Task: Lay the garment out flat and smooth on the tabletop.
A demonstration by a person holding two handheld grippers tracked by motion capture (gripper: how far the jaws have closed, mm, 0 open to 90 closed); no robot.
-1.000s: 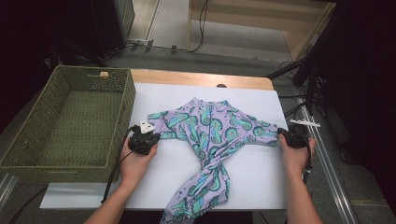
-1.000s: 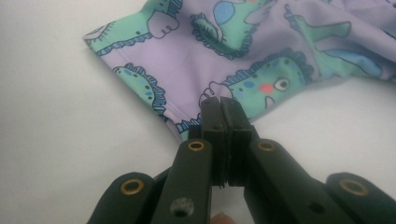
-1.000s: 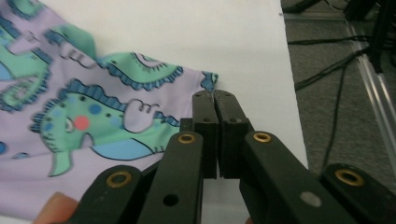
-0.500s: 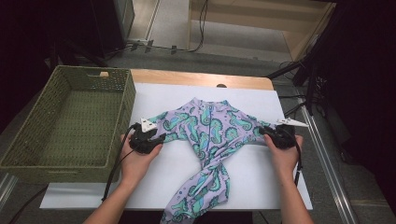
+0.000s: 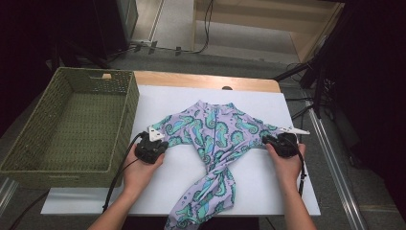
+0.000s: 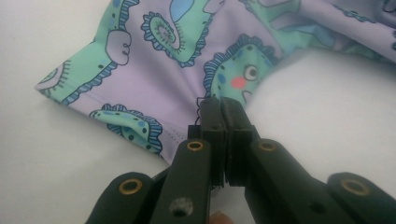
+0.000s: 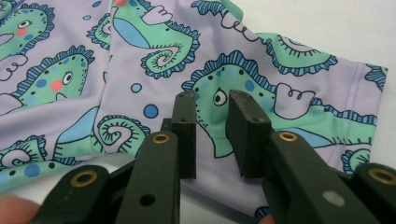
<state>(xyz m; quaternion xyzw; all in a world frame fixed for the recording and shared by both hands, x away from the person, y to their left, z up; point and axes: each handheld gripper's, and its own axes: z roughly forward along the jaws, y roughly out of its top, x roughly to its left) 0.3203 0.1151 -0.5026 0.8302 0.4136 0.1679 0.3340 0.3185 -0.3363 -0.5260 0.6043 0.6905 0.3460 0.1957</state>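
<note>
From above, a seahorse-print garment lies spread on the white table beside a wicker basket; the left gripper is clenched at its sleeve hem, while the right gripper, having just been closing, straddles the other sleeve, pads apart

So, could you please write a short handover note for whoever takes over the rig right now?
Left gripper: jaws shut at the hem of one sleeve of the seahorse-print garment; whether cloth is pinched cannot be told.
Right gripper: jaws apart over the other sleeve, just been closing, not yet gripping.
Garment lies spread on the white sheet, lower part twisted toward the near edge. Green basket stands at the left.
Done: both grippers placed at the sleeves.
Left: probably grip, fold, move to the basket.
</note>
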